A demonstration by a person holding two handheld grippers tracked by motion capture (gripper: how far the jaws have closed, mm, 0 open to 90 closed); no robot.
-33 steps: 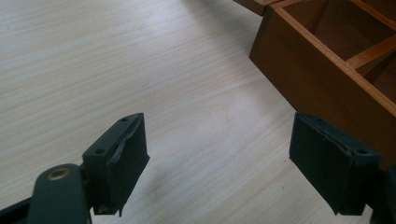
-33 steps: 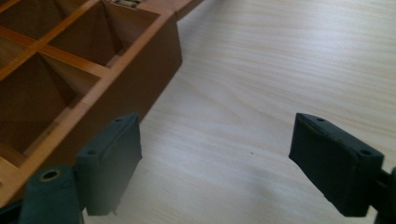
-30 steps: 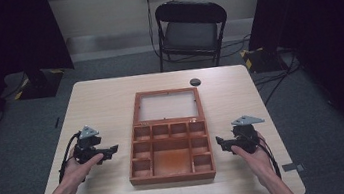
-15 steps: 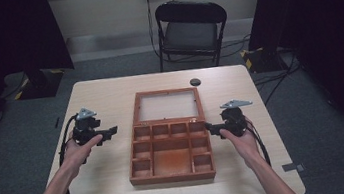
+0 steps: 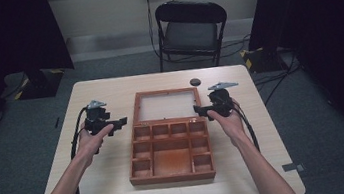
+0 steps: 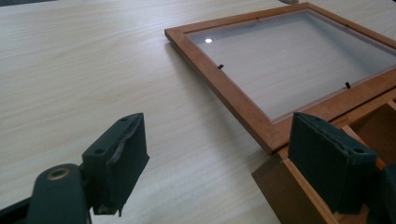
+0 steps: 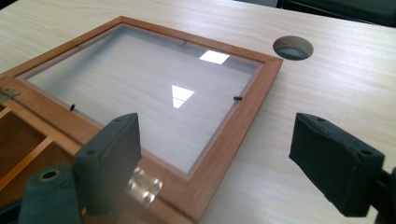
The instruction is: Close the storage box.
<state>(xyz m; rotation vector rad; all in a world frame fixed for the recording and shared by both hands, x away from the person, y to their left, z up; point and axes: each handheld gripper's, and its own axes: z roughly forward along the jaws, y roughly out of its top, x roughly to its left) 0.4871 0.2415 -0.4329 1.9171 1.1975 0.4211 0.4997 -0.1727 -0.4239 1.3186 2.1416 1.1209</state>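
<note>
Box [image 5: 171,150] of brown wood lies mid-table, its glass lid [image 5: 167,105] flat open behind. My left gripper [image 5: 122,121] and right gripper [image 5: 198,110] flank the hinge line, jaws apart, empty. I read no writing anywhere.

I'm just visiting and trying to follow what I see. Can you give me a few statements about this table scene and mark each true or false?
1. The compartmented brown wooden box has its glass-paned lid lying open flat on the light wooden table. True.
2. The left gripper clamps the lid's frame. False: its jaws stand open, holding nothing.
3. The right gripper is open beside the box's hinge edge. True.
4. The compartments hold screws. False: they look empty.
5. A round hole lies in the tabletop beyond the lid. True.
</note>
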